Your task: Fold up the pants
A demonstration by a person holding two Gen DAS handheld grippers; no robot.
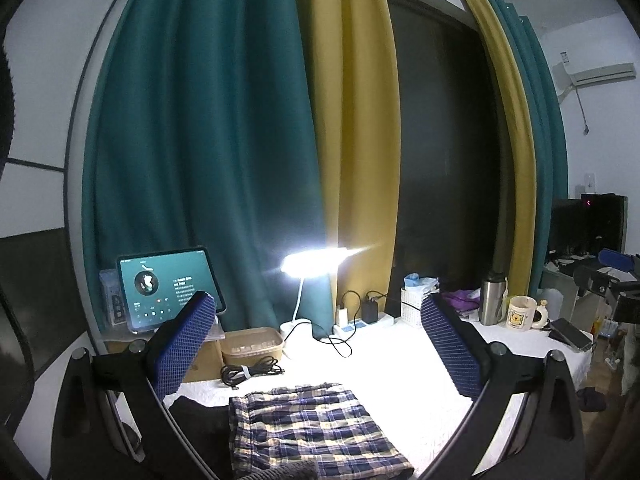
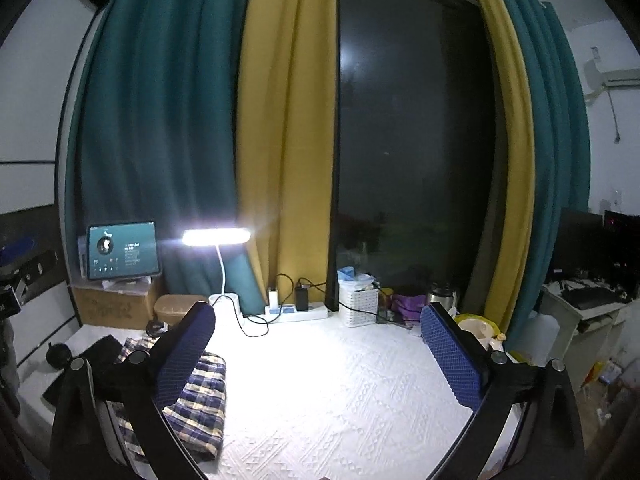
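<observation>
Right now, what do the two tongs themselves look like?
The left tongs and right tongs look alike: two flat fingers with blue, diamond-textured pads, on black angled arms with round silver bolts. No cables, markings or sleeves show.

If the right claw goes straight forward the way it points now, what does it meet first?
Probably nothing soon: the open right claw is empty and the white tablecloth ahead looks bare. Further on stands the white power strip, though depth is unclear.
</observation>
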